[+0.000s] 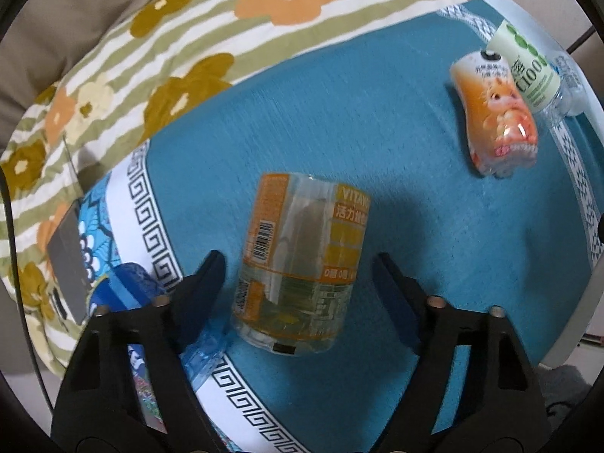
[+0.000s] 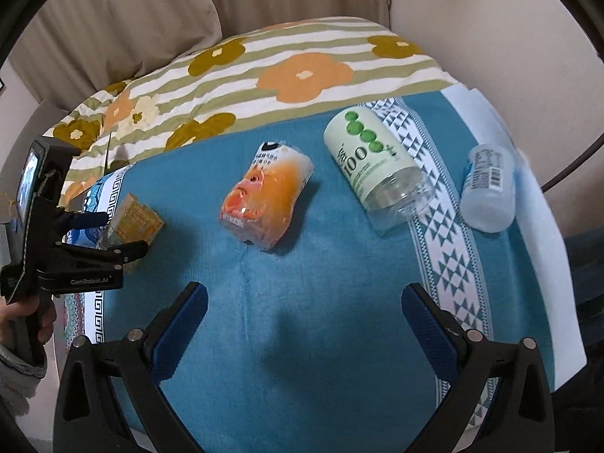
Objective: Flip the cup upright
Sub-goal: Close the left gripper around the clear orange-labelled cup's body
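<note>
A clear plastic cup with an orange and yellow label (image 1: 298, 260) stands on the blue cloth (image 1: 339, 113) at its left edge, seen also in the right wrist view (image 2: 132, 222). My left gripper (image 1: 298, 271) is open, with one finger on each side of this cup and a gap to both. Three more cups lie on their sides: an orange-pink one (image 2: 268, 196), a pale green one (image 2: 377, 166) and a clear one with a barcode (image 2: 489, 188). My right gripper (image 2: 305, 324) is open and empty above bare blue cloth, nearer than the lying cups.
The blue cloth has patterned white borders (image 2: 449, 249) and lies over a floral striped blanket (image 2: 264, 71). Beige cushions (image 2: 113, 19) stand behind. The left hand-held gripper body (image 2: 49, 234) is at the left edge. A white pad (image 2: 540, 234) lines the right side.
</note>
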Motion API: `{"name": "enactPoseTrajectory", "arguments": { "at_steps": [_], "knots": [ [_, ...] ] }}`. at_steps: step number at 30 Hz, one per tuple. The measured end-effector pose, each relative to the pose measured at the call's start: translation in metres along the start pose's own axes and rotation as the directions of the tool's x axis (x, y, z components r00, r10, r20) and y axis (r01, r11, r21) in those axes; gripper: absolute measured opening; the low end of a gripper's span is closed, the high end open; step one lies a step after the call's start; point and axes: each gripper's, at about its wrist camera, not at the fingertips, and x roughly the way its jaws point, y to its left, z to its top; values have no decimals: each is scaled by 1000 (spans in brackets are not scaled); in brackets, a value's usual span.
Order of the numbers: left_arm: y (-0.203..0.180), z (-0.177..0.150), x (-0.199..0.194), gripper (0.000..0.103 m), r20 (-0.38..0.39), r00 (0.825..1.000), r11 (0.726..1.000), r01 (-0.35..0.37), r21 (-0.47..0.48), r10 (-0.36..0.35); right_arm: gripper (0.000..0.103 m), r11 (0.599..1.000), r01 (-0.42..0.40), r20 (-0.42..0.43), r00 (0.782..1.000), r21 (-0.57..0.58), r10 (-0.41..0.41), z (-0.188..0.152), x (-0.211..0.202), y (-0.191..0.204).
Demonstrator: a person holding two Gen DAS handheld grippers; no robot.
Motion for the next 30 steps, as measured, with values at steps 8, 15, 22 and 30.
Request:
{"name": "enactPoseTrajectory", "arguments": {
  "at_steps": [8, 15, 22, 30],
  "knots": [
    [-2, -3, 2, 68, -8, 1000, 1000, -7, 4, 7, 103, 1000, -11, -10, 1000, 4, 11, 0, 3, -1],
    [-5, -7, -13, 68, -4, 1000, 998, -7, -55, 7, 103, 1000, -22, 4, 1000, -8, 22, -1, -4, -4],
    [-29, -18, -44, 68, 16, 1000, 984, 23, -175, -21, 103, 998, -39, 35, 999, -41, 41, -5, -25, -16],
    [-84, -37, -61, 68, 8, 996, 943, 89, -320, -91, 103, 993, -77, 62, 995, -85, 82, -14, -43, -38]
  ]
}}
